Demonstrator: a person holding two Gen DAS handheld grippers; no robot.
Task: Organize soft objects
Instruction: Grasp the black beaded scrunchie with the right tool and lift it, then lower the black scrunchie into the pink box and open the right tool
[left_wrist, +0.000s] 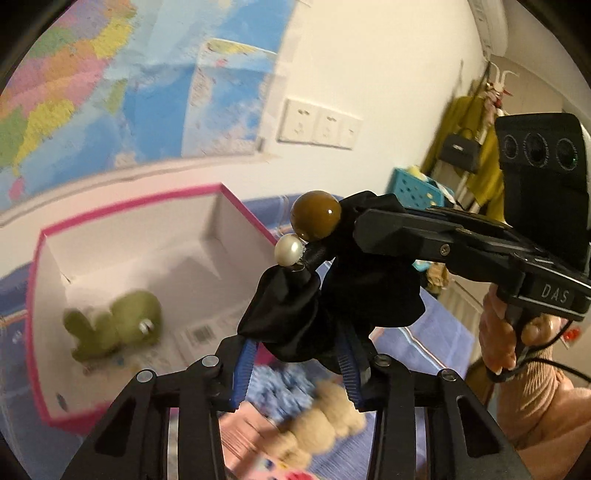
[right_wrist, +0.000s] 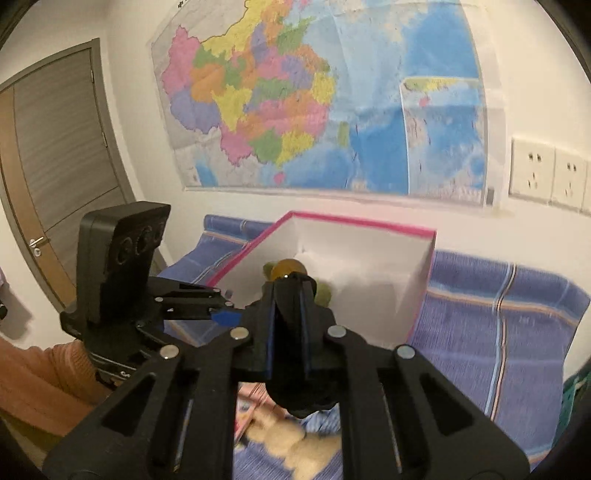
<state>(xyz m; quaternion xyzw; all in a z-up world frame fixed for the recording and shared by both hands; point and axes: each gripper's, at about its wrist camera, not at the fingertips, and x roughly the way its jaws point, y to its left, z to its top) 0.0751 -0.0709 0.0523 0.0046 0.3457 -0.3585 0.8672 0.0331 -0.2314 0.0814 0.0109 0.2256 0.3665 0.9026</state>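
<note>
A black satin hair tie (left_wrist: 325, 295) with a brown bead (left_wrist: 315, 213) and a white pearl (left_wrist: 289, 250) hangs in the air above the bed. My right gripper (left_wrist: 360, 225) is shut on its upper part; in the right wrist view the fabric (right_wrist: 295, 314) sits between the shut fingers with the bead (right_wrist: 286, 268) at the tips. My left gripper (left_wrist: 295, 358) stands open around the lower part of the fabric and shows at left in the right wrist view (right_wrist: 221, 306). A pink-rimmed white box (left_wrist: 40, 295) holds a green plush frog (left_wrist: 114, 328).
A beige plush toy (left_wrist: 321, 421) and a light blue knitted item (left_wrist: 280, 387) lie on the blue striped bedcover (right_wrist: 498, 332) under the grippers. A teal basket (left_wrist: 413, 188) stands far right. A wall map (right_wrist: 314, 92) and sockets (right_wrist: 532, 170) are behind the box (right_wrist: 424, 280).
</note>
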